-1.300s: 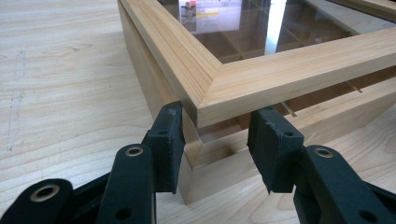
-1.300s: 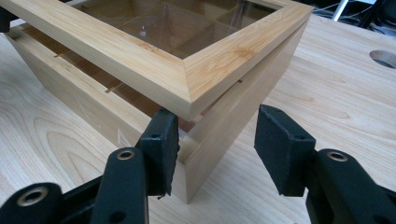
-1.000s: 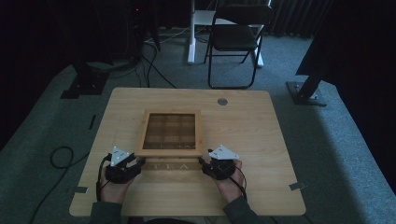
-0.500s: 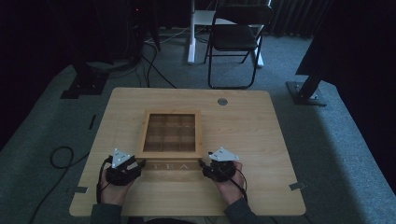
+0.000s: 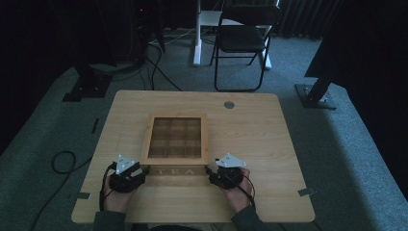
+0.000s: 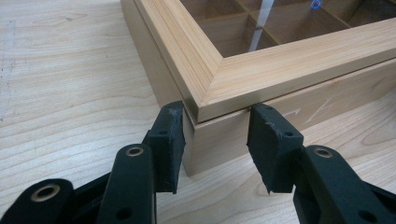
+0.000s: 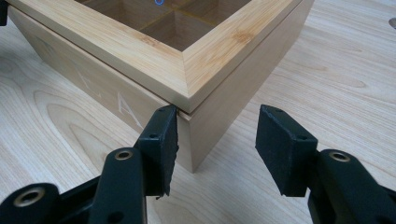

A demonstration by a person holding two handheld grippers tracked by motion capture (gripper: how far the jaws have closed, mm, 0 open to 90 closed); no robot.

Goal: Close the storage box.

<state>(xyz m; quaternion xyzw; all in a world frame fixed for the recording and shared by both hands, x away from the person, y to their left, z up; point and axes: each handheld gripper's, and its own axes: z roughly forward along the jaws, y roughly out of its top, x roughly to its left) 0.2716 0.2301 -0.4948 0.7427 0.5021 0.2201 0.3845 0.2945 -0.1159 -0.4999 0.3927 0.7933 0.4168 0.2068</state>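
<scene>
Fingers [image 6: 170, 140] of the left gripper [image 6: 215, 144] are spread, one box [image 5: 176, 144] corner between them. Right gripper [image 7: 217, 149] fingers [image 7: 161, 144] are spread too, the opposite near corner just beside one finger. Box rests on the tabletop [image 5: 269, 144], lid closed.

Box: the box [image 5: 175, 139] sits on the desk [image 5: 269, 144], at mid-frame in the high view.
Left tongs: the left tongs [image 5: 143, 171] lie at the box's lower-left corner.
Right tongs: the right tongs [image 5: 210, 171] lie at its lower-right corner.
Chair: a chair [image 5: 243, 41] stands behind the desk, top centre.
</scene>
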